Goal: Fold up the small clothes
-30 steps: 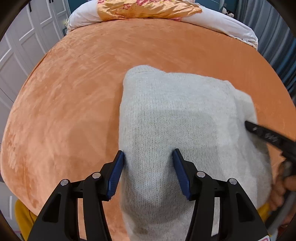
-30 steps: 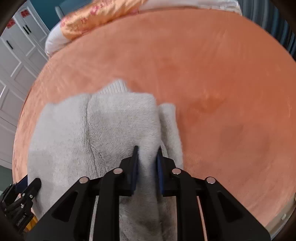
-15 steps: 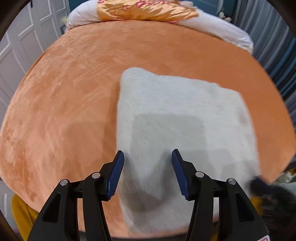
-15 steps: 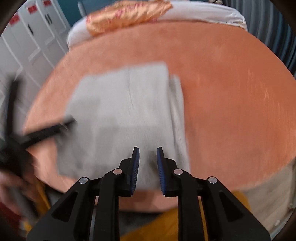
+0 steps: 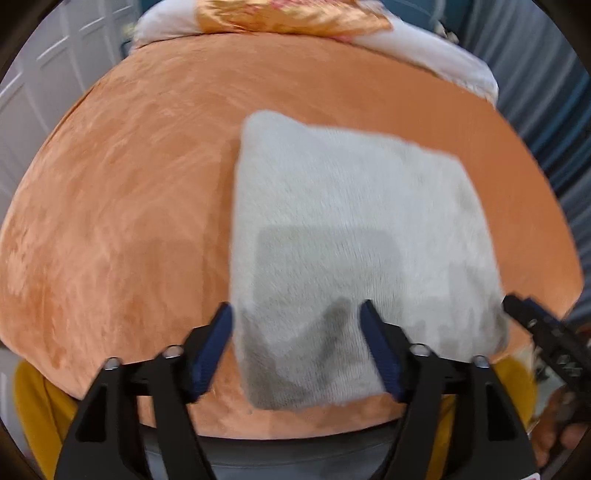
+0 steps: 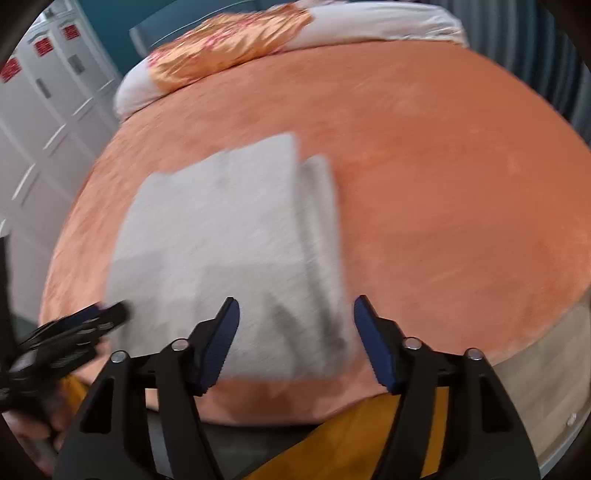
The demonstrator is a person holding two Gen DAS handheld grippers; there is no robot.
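A pale grey knitted garment (image 5: 354, 236) lies folded into a flat rectangle on the orange bedspread (image 5: 122, 206). It also shows in the right wrist view (image 6: 221, 236), with a narrower folded strip along its right side. My left gripper (image 5: 297, 343) is open and empty, held above the garment's near edge. My right gripper (image 6: 295, 332) is open and empty, also above the near edge. Each gripper shows at the edge of the other's view, the right one (image 5: 535, 332) and the left one (image 6: 74, 328).
A white pillow (image 5: 424, 48) and an orange patterned quilt (image 5: 288, 14) lie at the far end of the bed. White wardrobe doors (image 6: 40, 122) stand on the left, blue curtains (image 5: 546, 92) on the right. The bed's near edge (image 5: 295, 424) is just below the grippers.
The right gripper let go of the garment and opened wide. Both grippers pulled back and up from the garment, which now lies flat.
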